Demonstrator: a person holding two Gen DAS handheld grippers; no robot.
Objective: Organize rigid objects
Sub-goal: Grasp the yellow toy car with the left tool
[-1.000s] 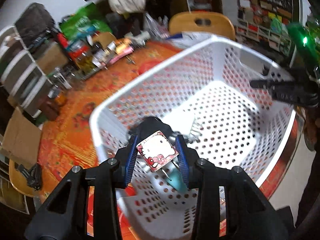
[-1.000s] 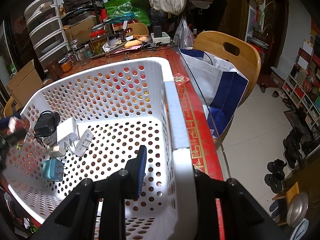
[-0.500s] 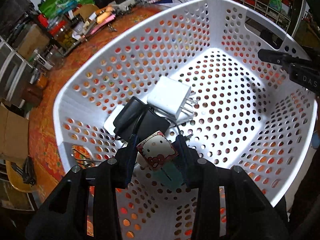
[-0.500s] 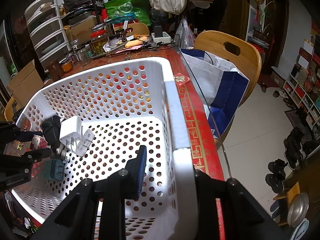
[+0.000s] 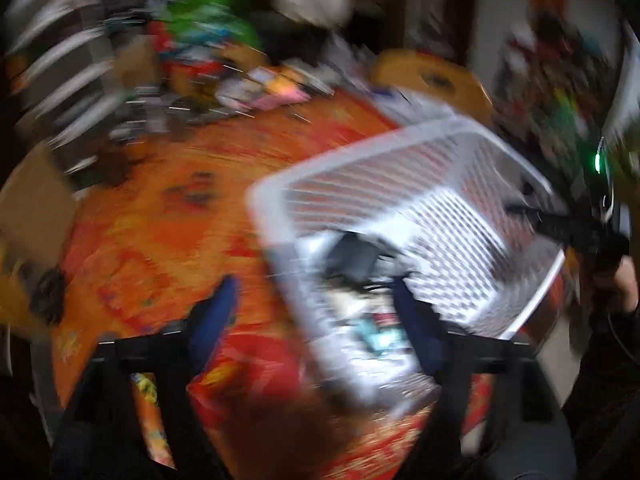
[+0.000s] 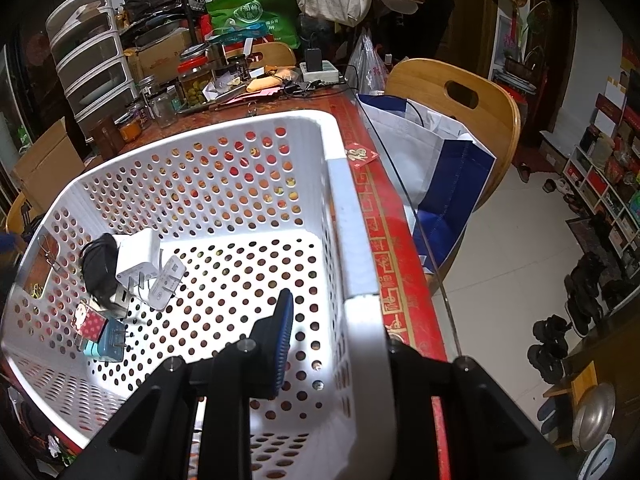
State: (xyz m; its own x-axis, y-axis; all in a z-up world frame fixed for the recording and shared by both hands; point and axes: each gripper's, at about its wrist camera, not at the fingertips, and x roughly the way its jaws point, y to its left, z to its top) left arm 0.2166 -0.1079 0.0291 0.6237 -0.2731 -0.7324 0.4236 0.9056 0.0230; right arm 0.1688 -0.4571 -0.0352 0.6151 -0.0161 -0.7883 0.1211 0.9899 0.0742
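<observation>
Chargers: small hard plastic plug blocks, likely light and stiff; smooth flat sides suit a pinch across the body, not on the metal prongs, which are thin and could slip.
Cartoon charger [image 6: 90, 322]: lies in the basket's near-left corner, touching the teal charger [image 6: 114, 340]; nothing holds it.
White charger [image 6: 138, 258]: sits further in, prongs toward the middle, against a black adapter [image 6: 98, 268] with a coiled cord; that cord is soft and may snag if lifted by the body.
Flat white plug [image 6: 166, 282]: just beside the white charger, label side up.
Basket [image 6: 352, 240]: white, perforated, rigid; it stands on the red-patterned bench [image 6: 384, 240]. Most of its floor is bare, with all the pieces bunched at the left end.
Left tongs [image 5: 316, 312]: jaws opening, spread wide with nothing between them; the view is heavily blurred, with the basket's near corner below them.
Right tongs [image 6: 340, 332]: pressed together on the basket's right wall, one finger [image 6: 282, 332] inside and the other hidden outside, steadying it.
Risk: I judge the pile could shift if the basket is tugged.
</observation>
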